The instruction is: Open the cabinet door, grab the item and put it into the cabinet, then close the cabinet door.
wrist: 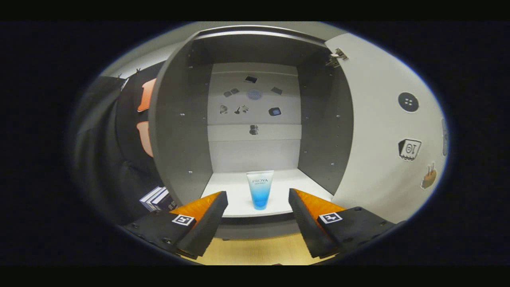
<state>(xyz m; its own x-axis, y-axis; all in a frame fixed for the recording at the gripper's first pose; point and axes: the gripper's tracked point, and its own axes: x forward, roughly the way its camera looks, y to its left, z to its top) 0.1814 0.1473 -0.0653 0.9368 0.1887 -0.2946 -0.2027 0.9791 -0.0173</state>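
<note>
Recording booth: black cloth wall [99, 151], sticker-tagged cabinet [179, 131] on tabletop [259, 249].

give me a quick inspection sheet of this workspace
surface: pale wooden table under the fingers, bare where seen
job's things: cabinet open, door swung right; tube upright on cabinet floor near front edge
clutter: stickers on back panel and on the door; books left of cabinet
grippers: hand-held gripper open, fingers apart, tube just beyond them, untouched
cables: nothing seen
surroundings: black cloth wall at left
</note>
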